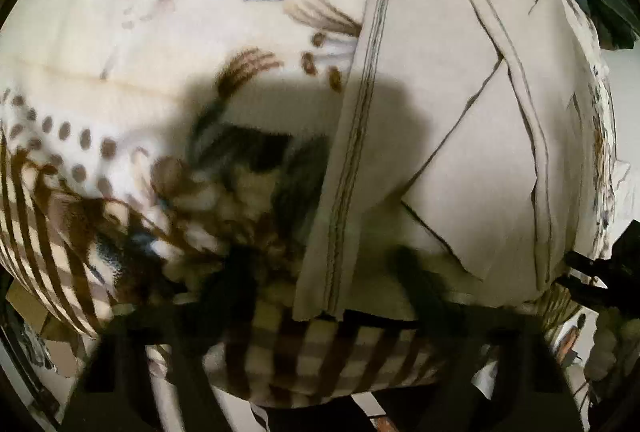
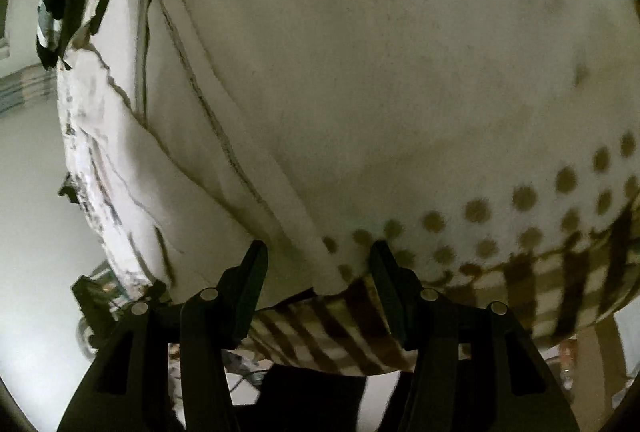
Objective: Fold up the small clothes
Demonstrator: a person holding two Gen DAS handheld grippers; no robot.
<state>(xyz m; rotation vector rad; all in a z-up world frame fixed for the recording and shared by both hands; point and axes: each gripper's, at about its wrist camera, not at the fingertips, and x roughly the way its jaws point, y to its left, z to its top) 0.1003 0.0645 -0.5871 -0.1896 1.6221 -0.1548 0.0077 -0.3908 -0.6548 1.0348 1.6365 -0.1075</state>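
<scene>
Beige garment (image 1: 460,111) lies folded on patterned blanket (image 1: 120,31), claws (image 2: 318,272) open.

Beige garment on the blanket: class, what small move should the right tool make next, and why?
Probably close on the hem. The right tool is open, and the beige garment has its lower edge lying between the fingers on the blanket, ungripped.
</scene>
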